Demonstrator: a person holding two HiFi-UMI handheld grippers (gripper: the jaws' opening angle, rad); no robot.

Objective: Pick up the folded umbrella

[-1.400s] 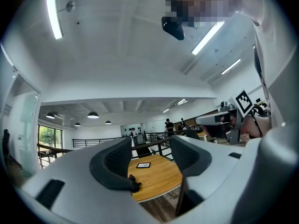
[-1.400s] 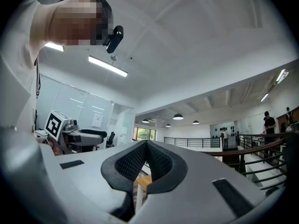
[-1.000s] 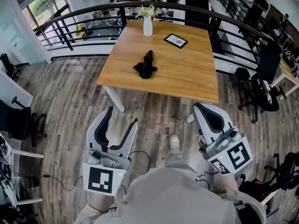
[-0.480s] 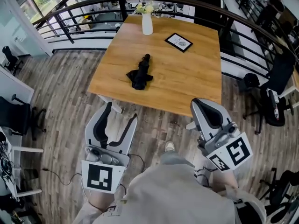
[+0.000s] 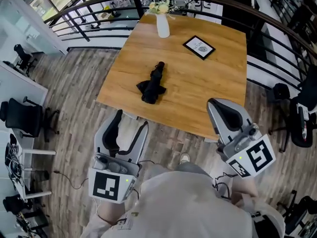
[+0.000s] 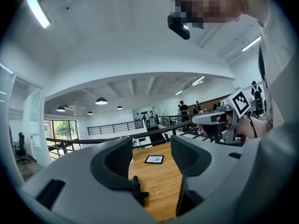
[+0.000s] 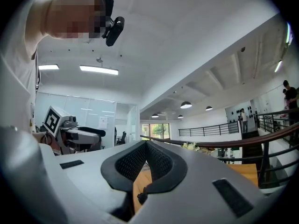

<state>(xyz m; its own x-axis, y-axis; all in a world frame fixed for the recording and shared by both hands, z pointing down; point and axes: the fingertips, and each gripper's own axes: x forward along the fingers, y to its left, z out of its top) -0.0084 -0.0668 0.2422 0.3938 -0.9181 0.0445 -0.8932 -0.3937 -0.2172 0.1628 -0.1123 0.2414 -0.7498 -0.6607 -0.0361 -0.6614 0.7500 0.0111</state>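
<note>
The folded black umbrella point(image 5: 153, 84) lies on the wooden table point(image 5: 203, 88), left of its middle, with its strap end toward the near edge. My left gripper point(image 5: 131, 121) is held level just short of the table's near edge, jaws open and empty. In the left gripper view the umbrella point(image 6: 138, 193) shows low between the open jaws of that gripper point(image 6: 150, 149). My right gripper point(image 5: 218, 107) hovers over the table's near right edge, its dark pads pressed together with nothing in them. The right gripper view shows the jaws of that gripper point(image 7: 147, 146) meeting.
A white vase point(image 5: 162, 27) with flowers stands at the table's far edge, and a framed picture point(image 5: 199, 47) lies to its right. A dark railing point(image 5: 277, 25) curves behind the table. Office chairs point(image 5: 25, 121) stand left, and another chair point(image 5: 303, 117) right. Wooden floor surrounds the table.
Both grippers and the person have come forward to the table's near edge, so the umbrella is much closer. The jaws of both grippers stand as before.
</note>
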